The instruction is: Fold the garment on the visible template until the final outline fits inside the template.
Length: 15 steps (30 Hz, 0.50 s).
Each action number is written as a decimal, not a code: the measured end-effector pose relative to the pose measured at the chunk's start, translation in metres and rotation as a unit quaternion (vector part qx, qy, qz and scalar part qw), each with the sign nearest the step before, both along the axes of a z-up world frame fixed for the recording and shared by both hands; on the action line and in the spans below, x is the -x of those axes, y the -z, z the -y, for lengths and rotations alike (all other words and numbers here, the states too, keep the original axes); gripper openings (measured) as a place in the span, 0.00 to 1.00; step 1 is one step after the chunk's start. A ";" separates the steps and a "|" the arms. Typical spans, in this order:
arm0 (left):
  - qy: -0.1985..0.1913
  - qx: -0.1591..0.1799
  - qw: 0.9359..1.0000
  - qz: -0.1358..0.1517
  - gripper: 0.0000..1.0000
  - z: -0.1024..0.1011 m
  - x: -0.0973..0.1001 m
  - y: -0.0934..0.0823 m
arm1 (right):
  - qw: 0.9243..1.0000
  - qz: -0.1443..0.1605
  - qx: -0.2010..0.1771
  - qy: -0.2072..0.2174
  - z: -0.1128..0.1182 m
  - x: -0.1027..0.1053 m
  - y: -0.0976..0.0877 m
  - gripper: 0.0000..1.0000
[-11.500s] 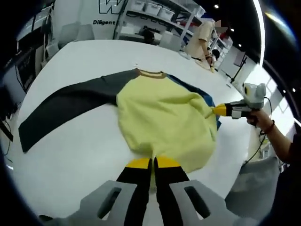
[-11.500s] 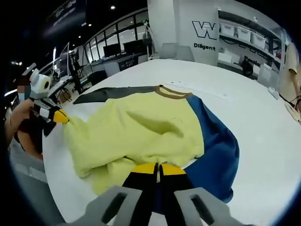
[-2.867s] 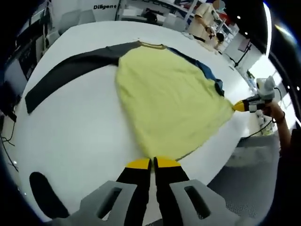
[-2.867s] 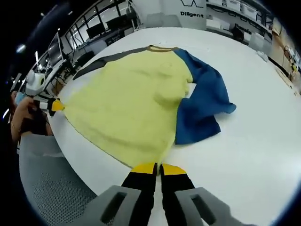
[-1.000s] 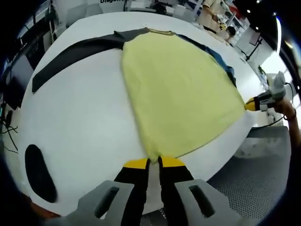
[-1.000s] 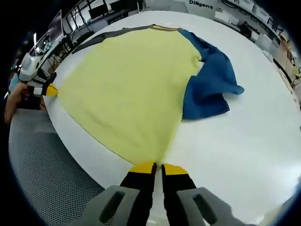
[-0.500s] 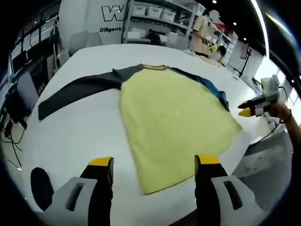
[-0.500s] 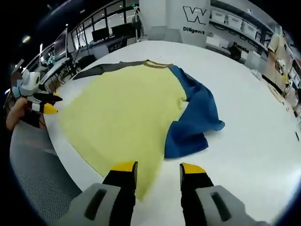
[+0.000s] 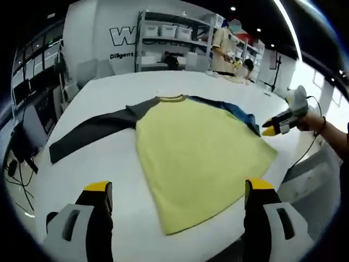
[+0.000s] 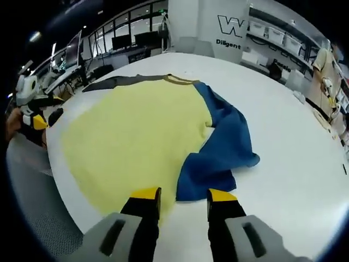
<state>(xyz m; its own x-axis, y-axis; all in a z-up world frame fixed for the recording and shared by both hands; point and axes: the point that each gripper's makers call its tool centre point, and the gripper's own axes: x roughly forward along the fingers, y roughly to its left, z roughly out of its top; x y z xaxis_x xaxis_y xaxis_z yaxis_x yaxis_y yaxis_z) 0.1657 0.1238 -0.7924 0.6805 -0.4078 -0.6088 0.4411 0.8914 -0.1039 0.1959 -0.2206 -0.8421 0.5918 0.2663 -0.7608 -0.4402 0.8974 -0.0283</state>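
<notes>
A long-sleeved shirt lies on the white table (image 9: 82, 174). Its yellow body (image 9: 196, 153) is spread flat with the hem toward me. The dark grey sleeve (image 9: 90, 134) stretches out to the left, and the blue sleeve (image 9: 234, 108) lies rumpled along the far right side. My left gripper (image 9: 179, 188) hovers open over the hem, jaws wide apart and holding nothing. My right gripper (image 10: 182, 195) is open above the edge where the yellow body (image 10: 125, 136) meets the bunched blue sleeve (image 10: 223, 147). The right gripper (image 9: 274, 126) and the left gripper (image 10: 39, 117) each show in the other's view.
The table's rounded edge (image 10: 60, 180) runs close under the hem, with grey mesh flooring (image 10: 32, 213) beyond it. Shelves with white bins (image 9: 169, 30) and a standing person (image 9: 222, 46) are behind the table. Desks with monitors (image 10: 131, 41) stand at the far left.
A second ago both grippers were shut on the hem corners of the yellow body. They have opened, let go and drawn up and back. The shirt now lies flat on the table.
</notes>
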 end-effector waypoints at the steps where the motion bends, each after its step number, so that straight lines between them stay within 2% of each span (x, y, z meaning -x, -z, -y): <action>1: 0.001 0.000 1.000 0.010 0.99 0.000 -0.002 -0.002 | 1.000 -0.003 -0.002 -0.002 0.000 -0.002 0.003 0.25; 3: 0.010 0.006 0.999 0.045 0.99 0.006 -0.005 -0.011 | 1.000 -0.004 0.000 -0.002 0.001 -0.004 0.005 0.21; 4: 0.010 0.005 0.999 0.047 0.99 0.006 -0.005 -0.012 | 1.000 -0.003 0.004 -0.005 0.001 -0.005 0.008 0.20; 8: 0.018 0.000 0.999 0.037 0.99 0.010 -0.002 -0.007 | 1.000 -0.008 0.011 -0.006 0.004 -0.007 0.014 0.11; 12: 0.021 -0.002 0.999 0.033 0.99 0.011 0.000 -0.005 | 1.000 -0.010 -0.003 0.003 0.005 -0.007 0.017 0.08; 15: 0.017 0.002 0.999 0.028 0.99 0.010 0.000 -0.004 | 1.000 -0.013 0.002 0.005 0.008 -0.006 0.021 0.00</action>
